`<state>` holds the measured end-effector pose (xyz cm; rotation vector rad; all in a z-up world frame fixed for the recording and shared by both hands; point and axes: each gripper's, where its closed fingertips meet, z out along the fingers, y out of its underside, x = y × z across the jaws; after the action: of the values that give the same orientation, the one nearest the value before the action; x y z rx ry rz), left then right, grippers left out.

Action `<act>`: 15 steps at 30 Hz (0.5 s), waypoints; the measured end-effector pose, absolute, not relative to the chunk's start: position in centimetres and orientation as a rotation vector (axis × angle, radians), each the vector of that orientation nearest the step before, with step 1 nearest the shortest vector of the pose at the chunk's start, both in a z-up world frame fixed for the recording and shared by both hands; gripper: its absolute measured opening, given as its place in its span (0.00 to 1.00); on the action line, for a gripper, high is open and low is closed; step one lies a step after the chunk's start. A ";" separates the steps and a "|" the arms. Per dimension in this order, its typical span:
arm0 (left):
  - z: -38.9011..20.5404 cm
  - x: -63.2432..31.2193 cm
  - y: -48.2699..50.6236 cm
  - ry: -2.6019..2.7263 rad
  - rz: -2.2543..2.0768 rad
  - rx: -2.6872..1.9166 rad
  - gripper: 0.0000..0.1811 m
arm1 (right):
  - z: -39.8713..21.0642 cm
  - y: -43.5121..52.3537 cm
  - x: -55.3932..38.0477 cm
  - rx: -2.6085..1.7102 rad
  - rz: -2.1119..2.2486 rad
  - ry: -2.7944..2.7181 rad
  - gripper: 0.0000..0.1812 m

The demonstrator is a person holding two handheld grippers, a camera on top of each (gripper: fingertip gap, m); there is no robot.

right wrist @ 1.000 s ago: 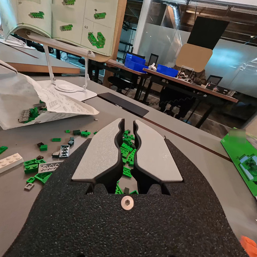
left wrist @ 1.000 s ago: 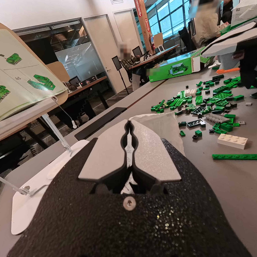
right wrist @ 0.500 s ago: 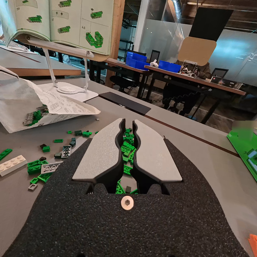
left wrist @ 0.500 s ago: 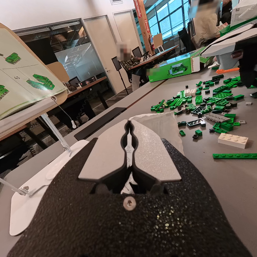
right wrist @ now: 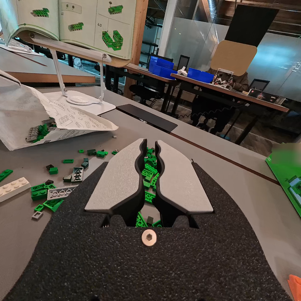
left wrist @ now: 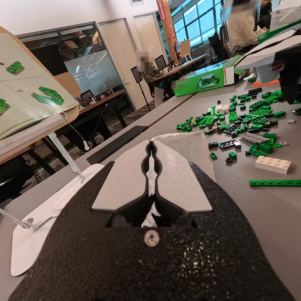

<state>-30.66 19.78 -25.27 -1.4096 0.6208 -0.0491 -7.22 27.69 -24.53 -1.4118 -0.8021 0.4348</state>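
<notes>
My left gripper (left wrist: 151, 142) is shut on the top of a white paper bag (left wrist: 187, 146). In the right wrist view the bag (right wrist: 24, 114) hangs tilted with its torn mouth low, and grey and green bricks (right wrist: 39, 130) sit in the opening. My right gripper (right wrist: 151, 140) has a narrow gap between its fingers and holds nothing. It hovers over a scattered pile of green bricks (right wrist: 149, 172) on the grey table. The pile also shows in the left wrist view (left wrist: 244, 120), with the right gripper (left wrist: 276, 53) above its far side.
A white brick (left wrist: 272, 164) and a long green plate (left wrist: 275, 182) lie near the bag. An open instruction booklet (right wrist: 91, 24) rests on a white stand (right wrist: 88, 104). A green box (left wrist: 203, 83) lies at the table's far end. People sit at other desks. The grippers' ends are close to 25 cm from one another. To the long green plate (left wrist: 275, 182): left tips about 15 cm, right tips about 20 cm.
The right wrist view has tilted up a little, so the booklet sits lower in it. The left gripper holds the bag as before.
</notes>
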 end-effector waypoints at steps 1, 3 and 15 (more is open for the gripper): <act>-25.3 -30.7 19.8 0.621 -0.049 -1.410 0.00 | -24.6 27.7 -7.2 -1.413 0.432 -0.805 0.05; -25.3 -30.7 19.8 0.620 -0.049 -1.410 0.00 | -24.6 27.7 -7.3 -1.413 0.427 -0.810 0.04; -25.1 -31.3 19.9 0.585 -0.007 -1.414 0.00 | -24.9 27.7 -7.0 -1.454 0.456 -0.844 0.04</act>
<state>-31.33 19.92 -25.06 -1.4141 0.5847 -0.0073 -7.03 27.69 -24.88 -1.4541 -0.8439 0.4563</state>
